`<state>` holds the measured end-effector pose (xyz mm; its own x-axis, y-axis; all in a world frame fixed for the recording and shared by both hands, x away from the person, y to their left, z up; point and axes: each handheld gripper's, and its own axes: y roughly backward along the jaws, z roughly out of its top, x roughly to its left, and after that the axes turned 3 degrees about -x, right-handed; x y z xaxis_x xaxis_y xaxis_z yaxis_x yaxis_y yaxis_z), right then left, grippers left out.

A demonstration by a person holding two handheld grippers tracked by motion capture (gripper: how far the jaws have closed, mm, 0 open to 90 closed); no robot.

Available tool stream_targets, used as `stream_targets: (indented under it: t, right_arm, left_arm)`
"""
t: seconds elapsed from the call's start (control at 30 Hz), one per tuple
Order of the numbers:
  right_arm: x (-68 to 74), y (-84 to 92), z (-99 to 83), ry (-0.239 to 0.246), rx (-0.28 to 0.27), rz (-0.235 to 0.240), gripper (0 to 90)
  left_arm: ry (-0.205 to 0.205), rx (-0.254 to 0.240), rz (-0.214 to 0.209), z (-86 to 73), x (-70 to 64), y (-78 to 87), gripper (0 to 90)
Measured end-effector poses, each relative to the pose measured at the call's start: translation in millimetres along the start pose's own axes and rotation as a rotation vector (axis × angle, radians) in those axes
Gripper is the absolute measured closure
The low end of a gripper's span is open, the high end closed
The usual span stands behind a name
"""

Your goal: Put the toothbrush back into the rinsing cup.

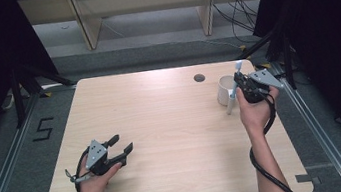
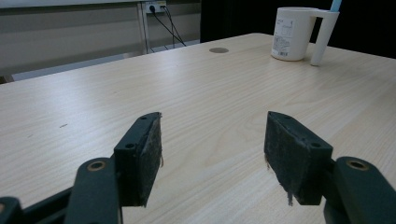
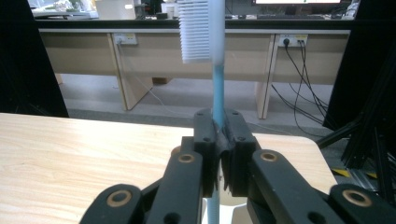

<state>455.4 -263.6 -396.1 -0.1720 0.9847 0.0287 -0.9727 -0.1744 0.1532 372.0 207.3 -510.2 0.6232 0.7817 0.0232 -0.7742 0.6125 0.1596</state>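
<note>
A toothbrush (image 1: 231,103) with a white and blue handle stands nearly upright, head up, at the table's right side. My right gripper (image 1: 238,83) is shut on its middle. In the right gripper view the jaws (image 3: 218,135) pinch the blue stem (image 3: 217,84) below the white bristles (image 3: 195,30). A white mug (image 1: 224,90) stands just left of the brush. In the left gripper view the brush's lower end (image 2: 323,39) reaches the table beside the mug (image 2: 290,32). My left gripper (image 1: 121,143) rests open near the front left, with nothing between its pads (image 2: 144,154).
The light wooden table (image 1: 160,112) has a round cable hole (image 1: 199,78) at the back, left of the mug. Black tripod legs (image 1: 272,41) and cables stand on the floor past the right back corner. Wooden furniture legs (image 1: 87,22) rise beyond the table.
</note>
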Motion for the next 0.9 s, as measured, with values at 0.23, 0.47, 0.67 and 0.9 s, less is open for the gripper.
stream_targets:
  t: [0.23,0.47,0.67,0.9]
  right_arm:
    - [-1.3,-2.0,-7.5,0.006,0.014,-0.004,85.8]
    - [-0.1,-4.9,-17.3,0.001,0.032,-0.006,85.7]
    - [1.6,-5.7,-21.3,-0.014,0.06,-0.006,85.7]
    - [2.2,-7.2,-28.2,-0.02,0.074,-0.011,85.6]
  left_arm:
    - [0.016,-0.014,-0.007,-1.2,-0.9,-1.5,36.3]
    - [-0.001,-0.001,-0.002,-0.2,-0.9,-1.0,36.3]
    - [-0.002,0.0,-0.003,-0.4,-0.7,-1.0,36.3]
    - [-0.001,0.0,-0.002,-0.4,-0.7,-1.0,36.3]
